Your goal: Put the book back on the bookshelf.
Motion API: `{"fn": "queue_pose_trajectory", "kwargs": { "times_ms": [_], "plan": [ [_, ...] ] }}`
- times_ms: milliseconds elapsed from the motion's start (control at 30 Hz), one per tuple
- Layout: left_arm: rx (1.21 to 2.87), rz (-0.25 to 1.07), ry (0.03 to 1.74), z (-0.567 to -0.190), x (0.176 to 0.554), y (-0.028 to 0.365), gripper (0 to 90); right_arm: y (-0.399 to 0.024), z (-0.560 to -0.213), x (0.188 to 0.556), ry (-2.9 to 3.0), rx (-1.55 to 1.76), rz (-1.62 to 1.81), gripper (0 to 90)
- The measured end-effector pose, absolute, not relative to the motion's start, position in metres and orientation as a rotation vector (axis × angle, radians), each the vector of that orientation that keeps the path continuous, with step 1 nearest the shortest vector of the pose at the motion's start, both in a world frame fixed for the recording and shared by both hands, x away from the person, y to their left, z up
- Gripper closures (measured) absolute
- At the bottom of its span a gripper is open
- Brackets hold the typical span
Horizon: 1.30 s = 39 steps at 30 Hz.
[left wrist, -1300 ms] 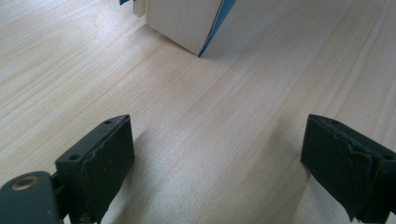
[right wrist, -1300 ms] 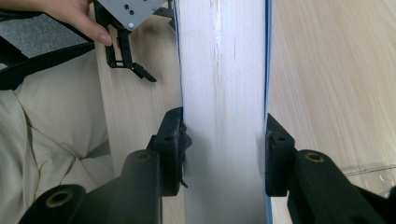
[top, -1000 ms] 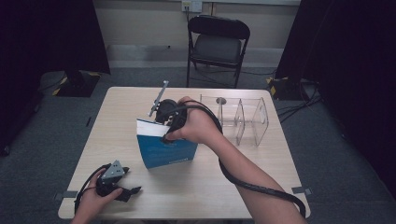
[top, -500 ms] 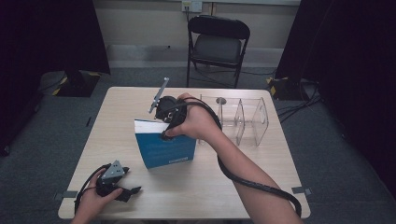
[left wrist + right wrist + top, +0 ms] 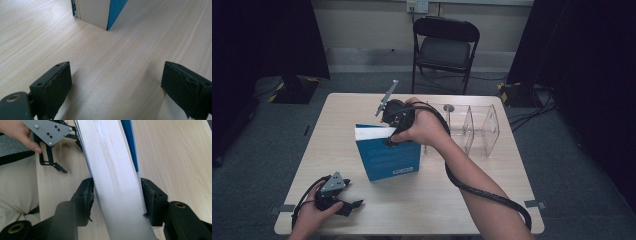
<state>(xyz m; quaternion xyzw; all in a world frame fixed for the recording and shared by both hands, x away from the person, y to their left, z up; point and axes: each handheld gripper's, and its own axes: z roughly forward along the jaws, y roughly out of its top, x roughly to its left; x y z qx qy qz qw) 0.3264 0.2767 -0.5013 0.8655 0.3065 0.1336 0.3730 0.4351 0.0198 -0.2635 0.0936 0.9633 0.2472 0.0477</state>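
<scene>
A blue book (image 5: 387, 157) stands on its edge in the middle of the table, white page block up. My right gripper (image 5: 390, 137) comes down on its top edge from above. In the right gripper view the book (image 5: 112, 170) runs between the two jaws of the right gripper (image 5: 117, 192), which have just been opening; the pads sit close on either side without clamping. My left gripper (image 5: 353, 207) rests near the front left edge, open. In its own view the left gripper (image 5: 116, 85) has bare wood between the jaws and the book's corner (image 5: 95, 12) ahead.
A clear plastic divider box (image 5: 472, 125) stands at the back right of the wooden table (image 5: 462, 200). A black folding chair (image 5: 444, 50) is behind the table. The right gripper's cable trails along the forearm. The left gripper (image 5: 53, 145) lies beyond the book.
The book has come up from a slight lean to stand straighter under the right gripper. The left hand and its gripper have not moved.
</scene>
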Motion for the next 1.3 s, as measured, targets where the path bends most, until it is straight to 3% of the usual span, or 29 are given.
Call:
{"fn": "queue_pose_trajectory", "kwargs": {
  "times_ms": [267, 467, 833, 1300],
  "plan": [
    [2.218, 0.343, 0.785, -0.501, 0.326, 0.277, 8.9, 0.018, -0.275, 0.441, 2.951, 0.297, 0.744, 47.4],
    [2.218, 0.342, 0.785, -0.501, 0.327, 0.277, 8.7, 0.016, -0.272, 0.439, 2.990, 0.424, 0.754, 56.2],
    [2.214, 0.340, 0.783, -0.502, 0.327, 0.277, 8.7, 0.017, -0.270, 0.437, 2.957, 0.668, 0.743, 59.0],
    [2.219, 0.341, 0.785, -0.501, 0.327, 0.277, 8.7, 0.012, -0.271, 0.432, 2.911, 0.362, 0.736, 52.7]
  ]
}}
